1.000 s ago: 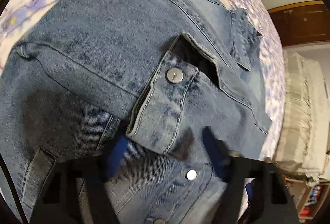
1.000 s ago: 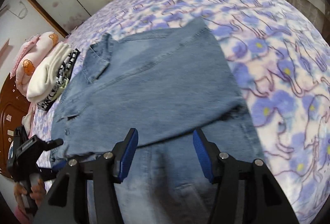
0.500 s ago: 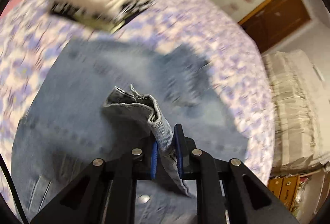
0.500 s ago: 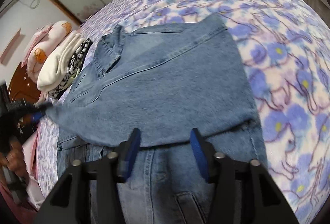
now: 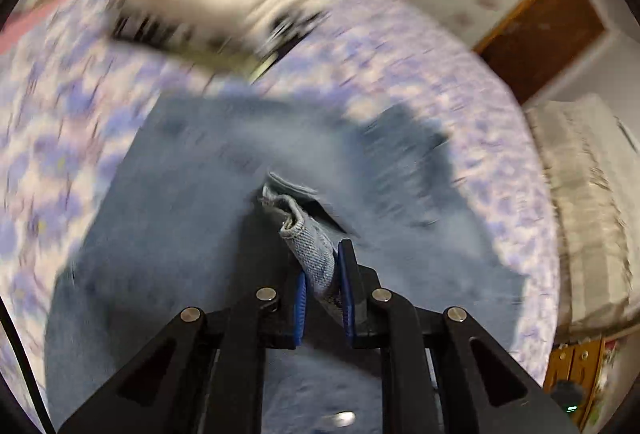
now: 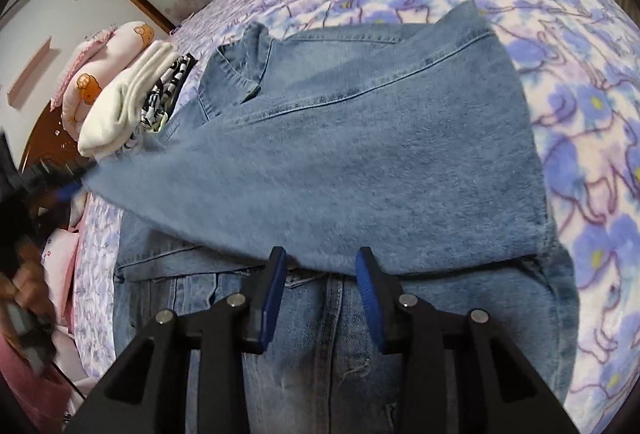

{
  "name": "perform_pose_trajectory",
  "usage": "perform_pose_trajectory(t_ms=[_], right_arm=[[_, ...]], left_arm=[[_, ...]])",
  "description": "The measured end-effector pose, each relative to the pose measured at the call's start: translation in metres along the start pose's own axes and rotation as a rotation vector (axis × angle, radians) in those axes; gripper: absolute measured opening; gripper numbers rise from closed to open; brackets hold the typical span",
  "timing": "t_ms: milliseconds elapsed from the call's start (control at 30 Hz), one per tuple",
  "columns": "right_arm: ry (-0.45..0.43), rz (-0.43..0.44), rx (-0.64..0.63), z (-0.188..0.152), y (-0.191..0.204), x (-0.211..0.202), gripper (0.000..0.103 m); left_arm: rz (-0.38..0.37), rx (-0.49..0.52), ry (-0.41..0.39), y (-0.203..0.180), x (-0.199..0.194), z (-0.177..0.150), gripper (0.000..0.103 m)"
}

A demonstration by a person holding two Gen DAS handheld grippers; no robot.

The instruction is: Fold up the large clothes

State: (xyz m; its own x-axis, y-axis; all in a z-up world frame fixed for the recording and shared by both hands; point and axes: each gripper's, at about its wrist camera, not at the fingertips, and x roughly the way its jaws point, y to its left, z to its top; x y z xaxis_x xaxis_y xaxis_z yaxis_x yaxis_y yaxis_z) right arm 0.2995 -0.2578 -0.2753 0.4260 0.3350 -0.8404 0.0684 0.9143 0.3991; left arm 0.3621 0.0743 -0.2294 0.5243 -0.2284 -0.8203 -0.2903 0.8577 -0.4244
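Presently, the scene is noted as follows.

Denim jacket (image 6: 360, 162): it is spread on the flowered bedspread (image 6: 580, 82), with the collar at about 10 o'clock in the right wrist view; one sleeve is drawn across the body toward 9 o'clock.

Sleeve cuff (image 5: 308, 234): it is pinched and lifted off the jacket (the picture around it is strongly blurred).

Left gripper (image 5: 324, 290): the blue pads are pressed together on the sleeve cuff, which stands out beyond the tips toward 12 o'clock.

Right gripper (image 6: 322, 282): the fingers are apart and are closing; the lower edge of the folded sleeve lies between the tips, but no pressing on the cloth is seen.

Folded clothes (image 6: 132, 102): a white and a striped piece are stacked beside the collar, at 10 o'clock of the jacket.

Pink pillow (image 6: 104, 62): it is placed just behind this stack.

Person's hand (image 6: 24, 274): it is seen at 9 o'clock, at the edge of the right wrist view.
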Motion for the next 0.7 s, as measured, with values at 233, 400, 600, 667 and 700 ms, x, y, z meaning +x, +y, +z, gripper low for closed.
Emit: perform_pose_trajectory(t_ms=[233,400,600,667,700], right_arm=[[0.022,0.045,-0.085,0.003,0.033,0.014,0.017],[0.068,0.113,-0.120,0.005,0.068,0.045,0.003],[0.127,0.106,-0.136,0.001,0.096,0.081,0.000],[0.132,0.102,-0.144,0.002,0.096,0.082,0.000],[0.129,0.098,-0.140,0.003,0.091,0.080,0.000]], left_arm=[[0.073,-0.108,0.091,0.044,0.036,-0.038,0.014],[0.068,-0.118,0.105,0.054,0.049,-0.042,0.014],[0.078,-0.084,0.110,0.052,0.053,-0.042,0.016],[0.076,-0.084,0.113,0.053,0.053,-0.041,0.016],[0.076,-0.084,0.113,0.054,0.052,-0.041,0.016]])
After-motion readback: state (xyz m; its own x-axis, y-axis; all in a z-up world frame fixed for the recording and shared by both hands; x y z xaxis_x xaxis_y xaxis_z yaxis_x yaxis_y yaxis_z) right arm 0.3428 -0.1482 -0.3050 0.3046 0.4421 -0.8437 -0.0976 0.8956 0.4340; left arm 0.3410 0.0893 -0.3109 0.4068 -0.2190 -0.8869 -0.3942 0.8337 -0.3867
